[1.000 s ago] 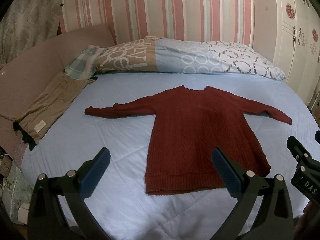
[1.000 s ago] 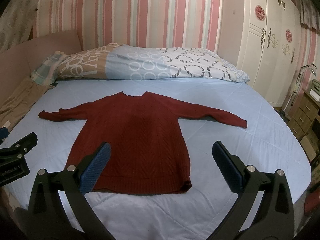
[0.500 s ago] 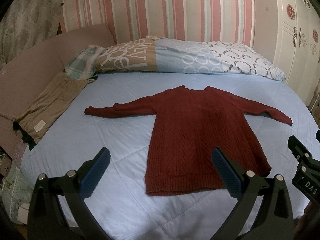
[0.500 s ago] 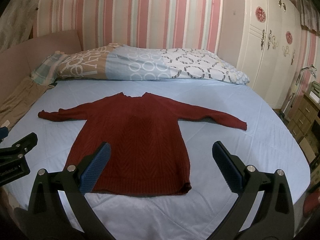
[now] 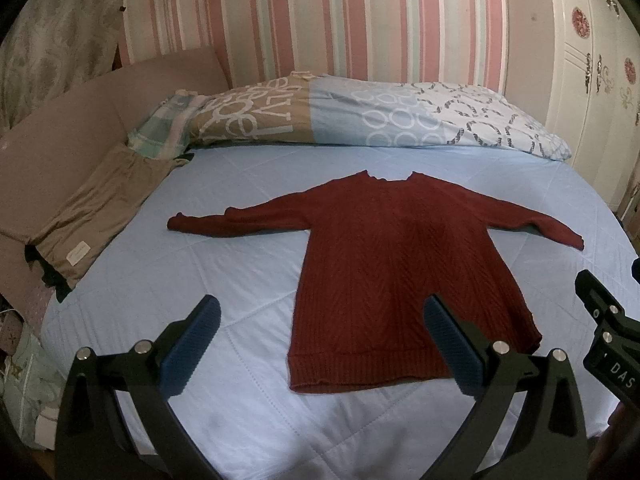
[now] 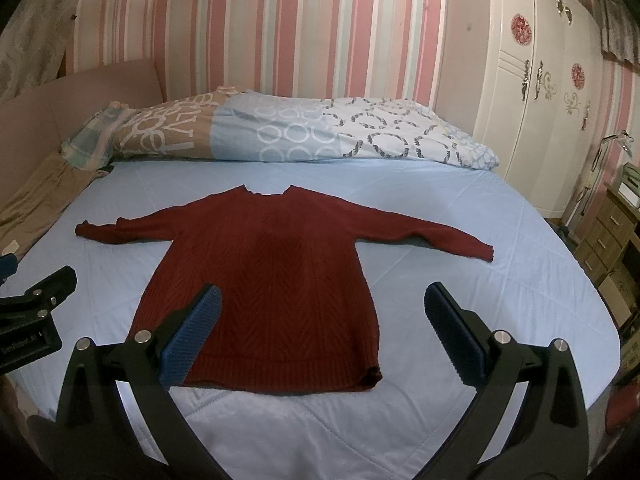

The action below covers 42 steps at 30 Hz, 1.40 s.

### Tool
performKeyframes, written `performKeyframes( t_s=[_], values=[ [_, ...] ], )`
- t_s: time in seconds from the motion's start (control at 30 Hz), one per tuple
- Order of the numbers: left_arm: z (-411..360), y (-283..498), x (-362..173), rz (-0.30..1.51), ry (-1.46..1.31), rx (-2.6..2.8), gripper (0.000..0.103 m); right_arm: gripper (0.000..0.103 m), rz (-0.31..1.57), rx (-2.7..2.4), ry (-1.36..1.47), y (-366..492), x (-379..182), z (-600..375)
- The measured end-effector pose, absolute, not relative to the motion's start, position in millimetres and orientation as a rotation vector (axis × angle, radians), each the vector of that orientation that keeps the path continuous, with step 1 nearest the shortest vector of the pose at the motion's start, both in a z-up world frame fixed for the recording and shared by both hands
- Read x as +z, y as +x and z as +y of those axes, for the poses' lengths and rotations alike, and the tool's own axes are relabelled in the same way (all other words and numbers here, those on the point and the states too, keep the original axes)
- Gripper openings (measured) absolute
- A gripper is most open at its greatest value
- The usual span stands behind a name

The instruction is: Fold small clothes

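A dark red cable-knit sweater (image 5: 400, 276) is laid flat in the middle of the pale blue quilted bed (image 5: 224, 272), neckline toward the patterned bolster-like pillow (image 5: 360, 116) and ribbed hem toward the cameras. Both sleeves are stretched out sideways, so the whole outline is exposed and every fold line can be reached; no fold is judged to have been made yet.

The left gripper (image 5: 320, 344) is held above the near edge of the bed, its blue-padded fingers (image 5: 192, 344) spread wide apart and gripping nothing. The right gripper (image 6: 320, 340) is held likewise, its fingers (image 6: 452, 340) wide apart and empty. Both are placed just short of the hem, one toward each lower corner, presumably so that the two sides of the garment can be taken together.

A tan folded garment (image 5: 96, 216) lies apart at the bed's left edge, probably set aside out of the working area.
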<state>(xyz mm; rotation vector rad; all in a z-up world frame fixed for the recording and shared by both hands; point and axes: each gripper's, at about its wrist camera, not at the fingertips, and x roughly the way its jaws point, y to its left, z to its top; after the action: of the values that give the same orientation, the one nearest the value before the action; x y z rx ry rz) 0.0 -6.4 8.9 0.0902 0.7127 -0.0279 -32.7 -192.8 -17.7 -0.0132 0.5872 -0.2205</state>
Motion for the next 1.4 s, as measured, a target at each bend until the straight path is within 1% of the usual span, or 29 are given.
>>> performKeyframes(
  t_s=[0.73, 0.93, 1.1, 1.3, 1.4],
  values=[
    [-4, 7, -6, 0.719, 0.094, -0.018, 0.102, 0.100, 0.613, -0.218, -0.023, -21, -28, -193],
    [6, 23, -16, 0.740, 0.128, 0.004, 0.102, 0.100, 0.608, -0.214, -0.027, -7, -29, -189],
    [29, 51, -20, 0.757, 0.112, 0.010, 0.102, 0.100, 0.602, -0.168, -0.025, 25, -27, -178],
    [63, 91, -6, 0.668, 0.118, 0.054, 0.102, 0.100, 0.564, -0.126, -0.037, 79, -18, -153],
    [78, 115, -10, 0.679, 0.134, 0.091, 0.102, 0.100, 0.556, -0.111, -0.049, 110, -16, -141]
  ],
)
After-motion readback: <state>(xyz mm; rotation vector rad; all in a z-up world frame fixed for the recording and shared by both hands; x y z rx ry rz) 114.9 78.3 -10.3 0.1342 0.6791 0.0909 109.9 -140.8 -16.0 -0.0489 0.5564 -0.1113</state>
